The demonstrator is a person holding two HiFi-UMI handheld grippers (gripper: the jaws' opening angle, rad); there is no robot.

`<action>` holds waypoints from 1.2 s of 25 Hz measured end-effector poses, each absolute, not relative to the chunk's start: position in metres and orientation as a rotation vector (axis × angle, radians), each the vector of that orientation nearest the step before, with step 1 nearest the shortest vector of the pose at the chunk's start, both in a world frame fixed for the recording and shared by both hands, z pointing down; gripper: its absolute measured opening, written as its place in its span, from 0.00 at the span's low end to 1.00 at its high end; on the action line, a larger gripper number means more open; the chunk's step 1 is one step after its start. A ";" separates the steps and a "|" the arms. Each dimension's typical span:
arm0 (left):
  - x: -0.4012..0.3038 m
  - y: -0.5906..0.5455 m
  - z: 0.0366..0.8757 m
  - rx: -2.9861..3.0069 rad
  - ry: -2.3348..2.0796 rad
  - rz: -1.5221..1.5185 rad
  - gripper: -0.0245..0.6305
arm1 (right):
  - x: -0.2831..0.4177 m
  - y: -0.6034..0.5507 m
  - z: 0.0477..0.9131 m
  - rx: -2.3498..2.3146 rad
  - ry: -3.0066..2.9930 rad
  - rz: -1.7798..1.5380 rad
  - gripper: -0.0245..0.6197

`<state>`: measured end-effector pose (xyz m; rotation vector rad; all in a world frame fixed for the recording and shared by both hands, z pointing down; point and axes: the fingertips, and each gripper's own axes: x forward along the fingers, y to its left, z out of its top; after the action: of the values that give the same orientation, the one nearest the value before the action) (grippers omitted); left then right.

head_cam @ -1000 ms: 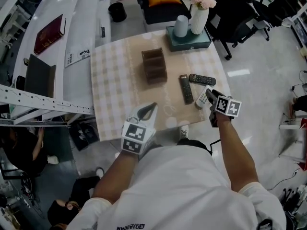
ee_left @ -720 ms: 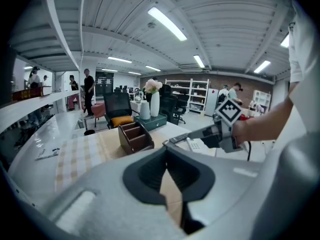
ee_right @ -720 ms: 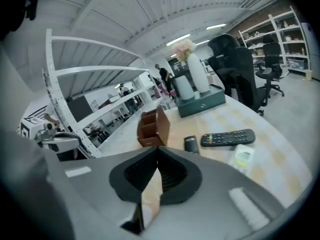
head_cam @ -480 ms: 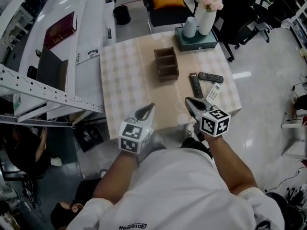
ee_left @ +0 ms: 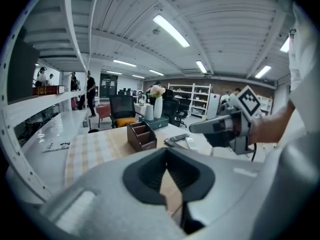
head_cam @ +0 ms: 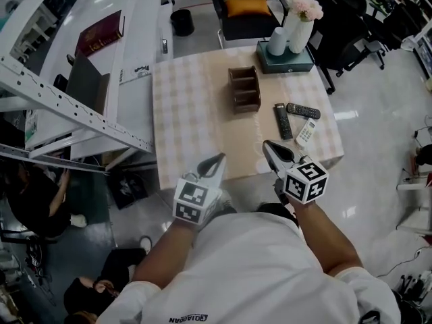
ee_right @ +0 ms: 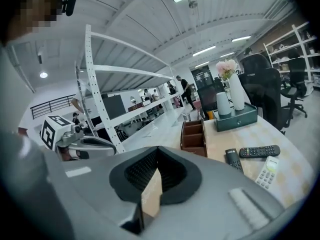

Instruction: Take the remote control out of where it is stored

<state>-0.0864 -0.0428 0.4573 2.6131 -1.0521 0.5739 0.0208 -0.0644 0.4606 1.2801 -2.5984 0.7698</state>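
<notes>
White plastic remote control is lying flat on the checked-cloth desk, out of the brown wooden compartment holder and to that holder's right. Its long axis is running away from the person, with the far end leaning slightly right. A slim black remote control is lying just left of it, nearly parallel. A second black remote control is lying crosswise just past the white one's far end.

The right gripper is holding its jaws together on nothing, and its own view is showing the pads meeting in a narrow wedge. The left gripper is likewise keeping its jaws together and empty. Both are hovering over the near edge of the desk, short of the remotes and touching none of them. They are pointing forward and a little downward, with both forearms reaching out from the person's body, side by side.
</notes>
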 end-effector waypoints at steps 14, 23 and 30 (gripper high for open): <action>-0.021 0.010 0.436 2.543 -1.230 0.482 0.04 | 0.084 0.006 0.448 1.070 -2.651 0.631 0.05; 0.002 0.066 0.437 2.463 -1.365 0.487 0.04 | 0.114 0.044 0.448 0.942 -2.681 0.599 0.05; -0.004 0.082 0.431 2.448 -1.402 0.503 0.04 | 0.116 0.054 0.443 0.936 -2.689 0.595 0.05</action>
<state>-0.0042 0.0821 0.4310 2.4478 -1.4018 0.5034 0.1163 0.0537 0.4426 0.9361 -2.6885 0.5952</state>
